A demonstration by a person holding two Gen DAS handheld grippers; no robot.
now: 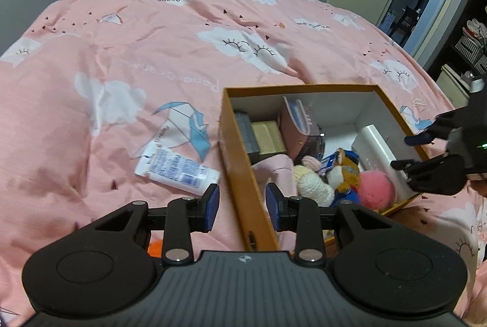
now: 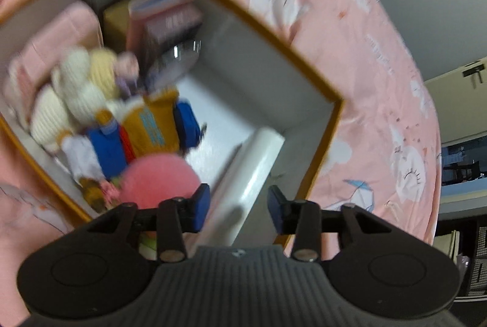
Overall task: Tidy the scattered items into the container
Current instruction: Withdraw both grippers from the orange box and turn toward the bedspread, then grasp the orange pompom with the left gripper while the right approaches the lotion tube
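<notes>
White tube [image 1: 176, 167] is lying flat on the pink bedspread [image 1: 121, 59], just left of the box [image 1: 240, 175], label side up. It's the one scattered item I can see outside the container, so I'm judging it's next. A bit of something orange [image 1: 155, 248] is peeking under my left gripper, too hidden to name.

My left gripper [image 1: 242, 206] is angling down at the bed, jaws partly spread and straddling the box's near left wall; blue pads [image 1: 213, 205] are not pressing on the cardboard as far as I can tell. Nothing pinched. The left pad is sitting just beside the tube's cap end, so a short shift left should line it up.

The box is sitting open on the bed and filling up: dark block and tan block [image 1: 269, 138] upright against the far left wall, pink booklet [image 1: 296, 123] leaning next to them, knitted doll [image 1: 313, 181] and fox plush [image 1: 344, 168] piled in the middle, pink ball [image 1: 376, 188] at the near edge, long white box [image 2: 243, 175] laid along the right wall, likely because its length fits there.

My right gripper [image 2: 239, 206] is hovering over the box's right corner, pointing steeply down, jaws apart above the long white box with clear gaps both sides. It's holding nothing; the item reads as set down. View is blurred.
</notes>
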